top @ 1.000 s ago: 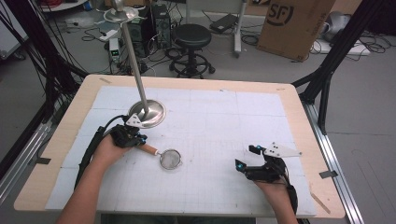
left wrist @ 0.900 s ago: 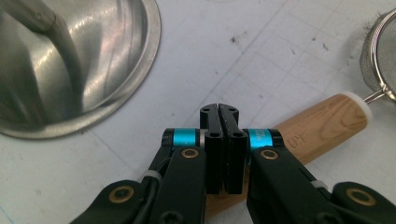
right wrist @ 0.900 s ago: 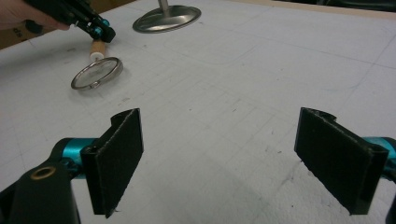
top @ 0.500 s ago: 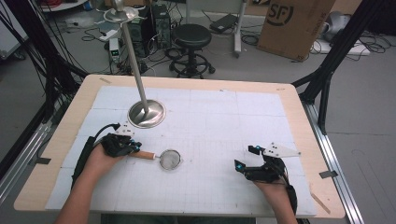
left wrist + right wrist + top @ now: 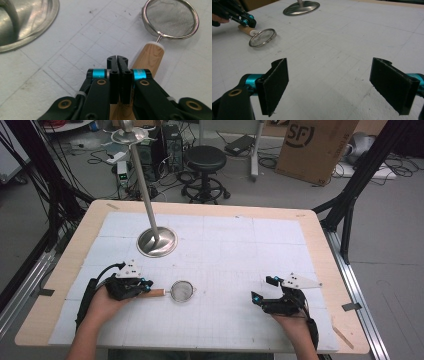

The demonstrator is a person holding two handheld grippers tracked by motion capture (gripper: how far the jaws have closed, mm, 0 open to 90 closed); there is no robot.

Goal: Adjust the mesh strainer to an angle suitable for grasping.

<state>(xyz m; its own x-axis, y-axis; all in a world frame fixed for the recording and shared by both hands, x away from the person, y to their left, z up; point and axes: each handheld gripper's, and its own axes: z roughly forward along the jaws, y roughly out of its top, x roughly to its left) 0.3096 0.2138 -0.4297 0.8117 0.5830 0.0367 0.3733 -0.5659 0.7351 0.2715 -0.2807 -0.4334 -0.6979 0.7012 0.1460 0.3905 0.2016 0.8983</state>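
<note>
The left gripper is being held low over the wooden handle of the small strainer, jaws pressed together with nothing between them; the handle is passing beneath and just to one side, so no grip is being made, and a grasp is probably being lined up. The strainer is lying flat on the white table, in front of the metal stand base. Its long axis is running across the table, mesh bowl pointing toward the right gripper, which is being rested well apart, jaws spread wide and empty.
</note>
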